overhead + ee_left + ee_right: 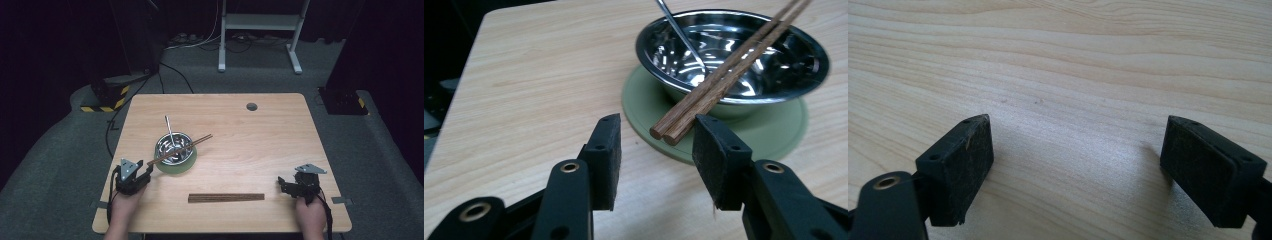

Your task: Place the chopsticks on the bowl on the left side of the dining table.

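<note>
**Chopstick pair on bowl rim: handling notes and count**

The left tongs (656,145) stood part open, jaws either side of the near ends of the pair of chopsticks (724,75) without visibly pressing on them; the right-hand pad lay just beside the tips, and contact could not be settled. The pair rested slantwise across the steel bowl (789,65), near ends overhanging the bowl's rim above the green coaster (774,135), far ends overhanging the bowl's opposite rim.

Handling, judged: the sticks looked like dark wood, so light, stiff and not fragile. They were round and smooth, so likely to roll or slip apart in a pinch. The two lay touching side by side; best hold seemed to be across both at once, a little in from the blunt near ends toward the bowl, so neither pivots out. The bowl, thin polished metal on a coaster, may shift if the sticks drag on its rim.

The right tongs (1075,165) stood wide, nothing between them, over bare table (1058,60), well apart from the bowl.

Count:
- steel bowl: one
- green coaster under the bowl: one
- metal spoon (170,129) leaning in the bowl: one
- chopsticks on the bowl: two
- second set of chopsticks (226,197) flat on the table, on the person's side of the bowl: appeared a pair, number not certain
</note>
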